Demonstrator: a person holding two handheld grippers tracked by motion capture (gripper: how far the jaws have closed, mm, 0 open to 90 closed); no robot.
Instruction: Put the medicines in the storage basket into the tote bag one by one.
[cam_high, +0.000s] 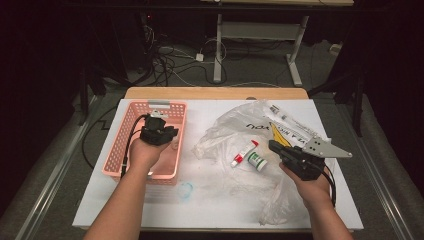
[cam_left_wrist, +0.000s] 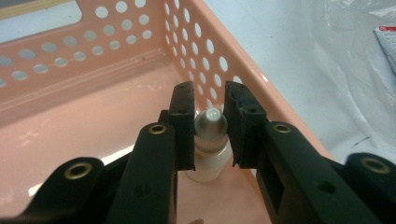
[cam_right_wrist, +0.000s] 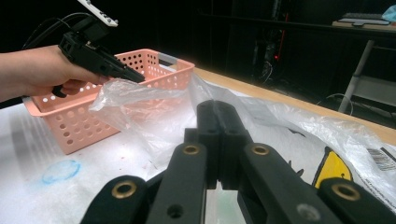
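Observation:
Inside the pink perforated basket (cam_left_wrist: 70, 60) sits a small white bottle with a pale cap (cam_left_wrist: 211, 122). My left gripper (cam_left_wrist: 209, 105) reaches down into the basket (cam_high: 127, 150), its pads against both sides of the bottle's cap. From above, the left gripper (cam_high: 167, 133) is at the basket's right half. My right gripper (cam_right_wrist: 218, 109) is shut with nothing between its fingers, held low over the crumpled clear plastic bag (cam_right_wrist: 154, 107). In the high view the right gripper (cam_high: 276, 148) is just right of a red-and-white tube (cam_high: 244, 152) and a small green-and-white jar (cam_high: 258, 161).
The plastic bag (cam_high: 235, 125) spreads over the white table's right half, with a yellow-printed packet (cam_high: 281, 134) and a long thin packet (cam_high: 287, 120) on it. A blue ring mark (cam_high: 186, 190) lies near the basket's front corner. Cables trail on the floor behind the table.

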